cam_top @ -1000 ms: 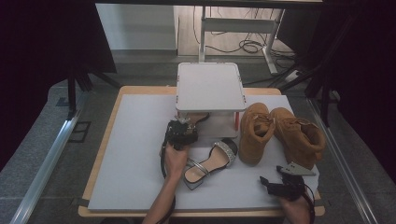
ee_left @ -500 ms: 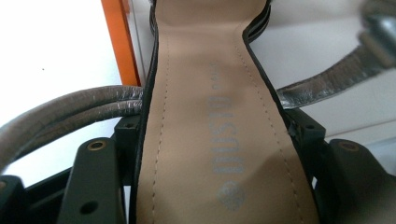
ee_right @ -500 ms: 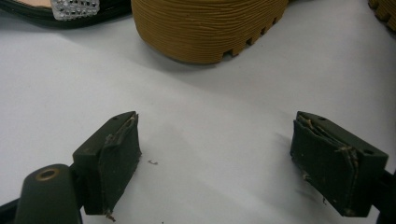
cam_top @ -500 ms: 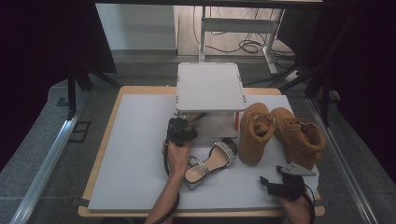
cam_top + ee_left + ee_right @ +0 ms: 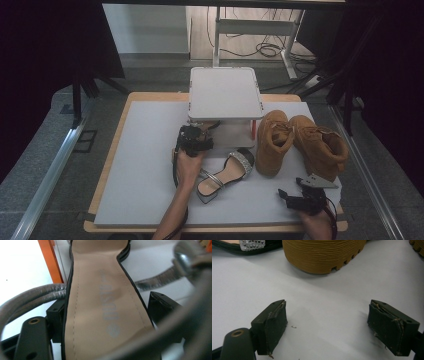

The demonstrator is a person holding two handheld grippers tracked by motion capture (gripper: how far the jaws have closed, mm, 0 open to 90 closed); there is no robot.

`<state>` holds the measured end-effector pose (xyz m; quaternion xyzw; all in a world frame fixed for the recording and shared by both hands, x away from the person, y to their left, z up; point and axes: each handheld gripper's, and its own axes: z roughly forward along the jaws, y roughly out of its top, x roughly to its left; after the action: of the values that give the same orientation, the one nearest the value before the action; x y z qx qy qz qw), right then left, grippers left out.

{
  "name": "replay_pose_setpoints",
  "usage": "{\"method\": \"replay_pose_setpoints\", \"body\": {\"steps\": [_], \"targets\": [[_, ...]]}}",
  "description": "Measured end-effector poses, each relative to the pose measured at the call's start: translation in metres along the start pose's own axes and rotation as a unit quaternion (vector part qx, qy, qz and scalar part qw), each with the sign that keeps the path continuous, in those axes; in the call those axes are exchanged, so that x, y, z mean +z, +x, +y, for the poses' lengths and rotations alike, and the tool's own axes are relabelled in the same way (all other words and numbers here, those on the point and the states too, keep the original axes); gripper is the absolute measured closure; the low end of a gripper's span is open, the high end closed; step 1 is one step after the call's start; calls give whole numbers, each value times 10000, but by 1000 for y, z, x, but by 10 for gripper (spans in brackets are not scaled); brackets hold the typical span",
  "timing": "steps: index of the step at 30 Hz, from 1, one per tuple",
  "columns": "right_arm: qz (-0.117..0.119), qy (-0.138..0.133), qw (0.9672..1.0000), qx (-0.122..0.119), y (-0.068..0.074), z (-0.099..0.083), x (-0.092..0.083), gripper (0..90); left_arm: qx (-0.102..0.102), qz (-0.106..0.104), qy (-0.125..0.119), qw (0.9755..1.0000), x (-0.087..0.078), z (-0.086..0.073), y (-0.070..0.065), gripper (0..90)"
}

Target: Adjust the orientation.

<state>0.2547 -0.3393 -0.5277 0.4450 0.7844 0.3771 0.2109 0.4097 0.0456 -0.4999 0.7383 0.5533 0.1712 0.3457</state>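
A sandal (image 5: pixel 100 310) lies under the small white stand (image 5: pixel 225 92) on the table (image 5: pixel 145 165), between the left claw's (image 5: pixel 194 142) jaws, which have just been opening and flank its sole. The right claw (image 5: pixel 295 199) gapes wide and empty near a tan boot (image 5: pixel 324 253).

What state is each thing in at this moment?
left gripper: jaws just opened, sandal sole between them, pads off it.
sandal under the stand: lying flat, released.
second sandal: flat on the table, untouched.
boots: upright, side by side.
right gripper: open, holding nothing, over bare table.
white stand: upright, nothing on top.
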Motion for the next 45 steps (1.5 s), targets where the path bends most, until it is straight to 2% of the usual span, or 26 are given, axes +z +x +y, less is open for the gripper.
{"method": "replay_pose_setpoints", "body": {"steps": [8,14,24,31,36,45], "targets": [[0,0,10000,-1,0,0,0,156,122,-167,-70,9998,-15,-11,6,248],[-1,1,10000,-1,0,0,0,156,303,-362,-88,9988,-29,-18,11,251],[-1,2,10000,-1,0,0,0,156,484,-529,-119,9974,-44,-28,17,359],[0,1,10000,0,0,0,0,156,454,-476,-169,9977,-40,-29,16,364],[-1,1,10000,-1,0,0,0,156,421,-378,-212,9982,-39,-29,15,407],[-1,1,10000,-2,0,0,0,156,374,-187,-271,9988,-32,-24,4,413]]}}
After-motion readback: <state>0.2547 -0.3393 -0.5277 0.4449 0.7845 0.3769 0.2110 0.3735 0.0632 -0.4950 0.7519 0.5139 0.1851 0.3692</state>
